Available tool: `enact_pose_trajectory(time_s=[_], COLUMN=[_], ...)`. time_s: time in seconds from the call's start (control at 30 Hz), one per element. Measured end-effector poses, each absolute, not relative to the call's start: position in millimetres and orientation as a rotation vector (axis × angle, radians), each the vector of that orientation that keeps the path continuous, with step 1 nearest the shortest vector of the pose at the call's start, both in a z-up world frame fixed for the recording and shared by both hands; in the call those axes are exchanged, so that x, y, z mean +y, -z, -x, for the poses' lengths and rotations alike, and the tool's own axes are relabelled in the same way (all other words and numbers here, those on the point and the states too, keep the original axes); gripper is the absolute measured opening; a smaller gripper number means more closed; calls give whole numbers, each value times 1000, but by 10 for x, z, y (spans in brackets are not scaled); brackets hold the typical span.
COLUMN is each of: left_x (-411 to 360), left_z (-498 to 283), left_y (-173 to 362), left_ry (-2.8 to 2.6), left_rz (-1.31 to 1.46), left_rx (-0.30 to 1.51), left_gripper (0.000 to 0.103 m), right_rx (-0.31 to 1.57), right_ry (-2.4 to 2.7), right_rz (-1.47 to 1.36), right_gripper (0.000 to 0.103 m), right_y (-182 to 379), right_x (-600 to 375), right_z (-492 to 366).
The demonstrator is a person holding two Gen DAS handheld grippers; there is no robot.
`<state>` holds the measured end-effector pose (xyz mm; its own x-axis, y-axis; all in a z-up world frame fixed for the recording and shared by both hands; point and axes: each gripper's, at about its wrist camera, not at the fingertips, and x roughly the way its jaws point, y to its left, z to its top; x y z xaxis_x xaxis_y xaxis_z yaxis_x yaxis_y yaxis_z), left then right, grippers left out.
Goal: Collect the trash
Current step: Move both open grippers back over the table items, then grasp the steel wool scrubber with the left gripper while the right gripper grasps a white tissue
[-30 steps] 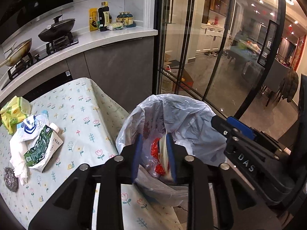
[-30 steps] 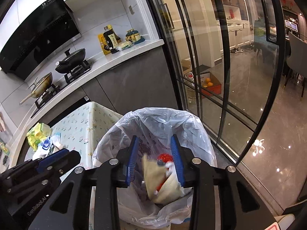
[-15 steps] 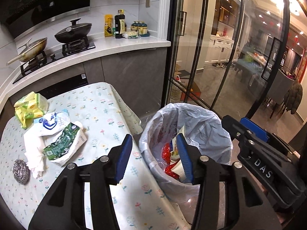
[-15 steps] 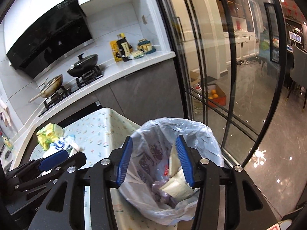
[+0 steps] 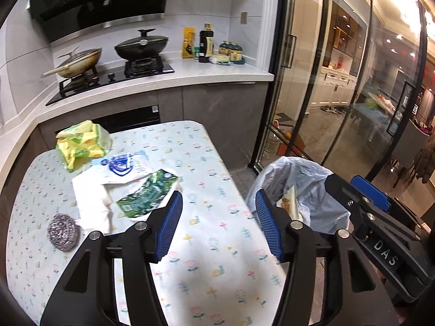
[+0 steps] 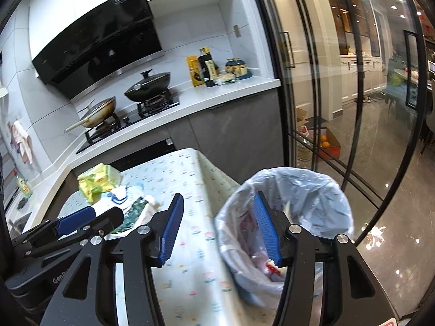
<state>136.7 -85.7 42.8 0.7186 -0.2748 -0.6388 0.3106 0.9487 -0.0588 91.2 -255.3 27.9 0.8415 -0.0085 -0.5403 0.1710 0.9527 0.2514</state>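
Trash lies on the flowered tablecloth (image 5: 212, 244): a yellow-green wrapper (image 5: 81, 141), a white-and-blue bag (image 5: 122, 165), a green packet (image 5: 146, 195), white tissue (image 5: 92, 198) and a steel scourer (image 5: 63, 232). Beside the table's right edge stands a bin lined with a pale plastic bag (image 6: 299, 198), with wrappers inside. My left gripper (image 5: 217, 201) hangs above the tablecloth with its jaws opening and nothing between them. My right gripper (image 6: 217, 199) hovers over the table edge and the bin rim, jaws also opening and empty.
Behind the table runs a kitchen counter (image 5: 190, 76) with a hob, two pans (image 5: 141, 44) and bottles (image 5: 205, 43). Glass sliding doors (image 5: 339, 95) stand to the right of the bin. The right gripper's body (image 5: 380, 231) is close on my left gripper's right.
Both grippers let go of wrappers into the bin, widened their jaws and drew back and up. The views swung from the bin toward the table.
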Motion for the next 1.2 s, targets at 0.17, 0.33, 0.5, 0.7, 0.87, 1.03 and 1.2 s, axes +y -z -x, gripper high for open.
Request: enact_pose_trajectory(time_s=[0.17,0.33,0.5,0.7,0.87,1.03,1.2], left_x=[-500,-108,303,756,1154,1436,1656], left_z=[-1338,-1326,-1351,-1420,-1477,-1546,-1622], left_y=[-480,-451,-381,-290,-128,87,299], left_ry=[276,223,167,104,48,9,-3], left_rz=[-38,-22,8,11,38,34,47], left_rx=[682,682,694,699,719,758,792], left_gripper=[59,62,62,62,70,78,87], right_rx=[588,614,631,653,678,704,727], right_ry=[56,19,-7,-24,-40,-49,-39], right_rz=[-279,-243,-235,-212,-206,-204,-217], right_gripper=[55,57,60,61,61,61,63], right_y=[-265,-214,-159,-78,45,196,347], right_x=[-2223,-1868,-1596,-1275,-1044,-866,-789], right_z=[-944,-1002,-1063,-1211,-1344,-1471,-1681])
